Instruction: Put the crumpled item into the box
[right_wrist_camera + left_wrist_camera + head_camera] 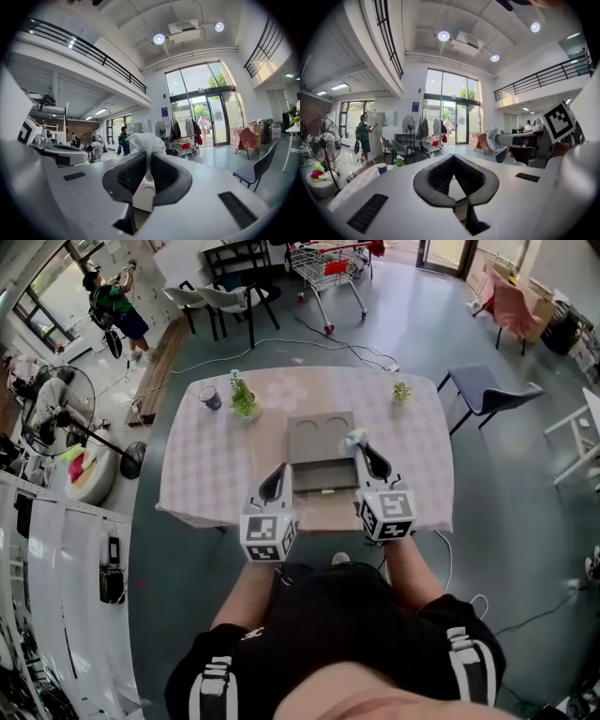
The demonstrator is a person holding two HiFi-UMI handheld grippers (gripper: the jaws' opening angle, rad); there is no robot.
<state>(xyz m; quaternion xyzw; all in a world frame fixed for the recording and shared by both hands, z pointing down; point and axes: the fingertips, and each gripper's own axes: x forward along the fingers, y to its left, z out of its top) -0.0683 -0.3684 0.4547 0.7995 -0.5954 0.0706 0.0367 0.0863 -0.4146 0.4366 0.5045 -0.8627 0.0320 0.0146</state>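
An open cardboard box [320, 436] stands in the middle of the table [207, 471], its lid flap folded back. In the head view my right gripper [361, 445] is over the box's right edge. It is shut on a crumpled white item [353, 438], which sticks out past the tips. The right gripper view shows the same crumpled white item [145, 141] pinched between the jaws of the right gripper [149, 158]. My left gripper [276, 485] hovers at the box's near left corner. In its own view the left gripper [453, 157] has its tips together with nothing between them.
On the table are a small potted plant [244, 400], a dark cup [210, 397] and a second small plant [401, 390]. A grey chair [485, 390] stands to the right. A fan [58, 411] and white cabinets are at left, a shopping cart [328, 266] behind.
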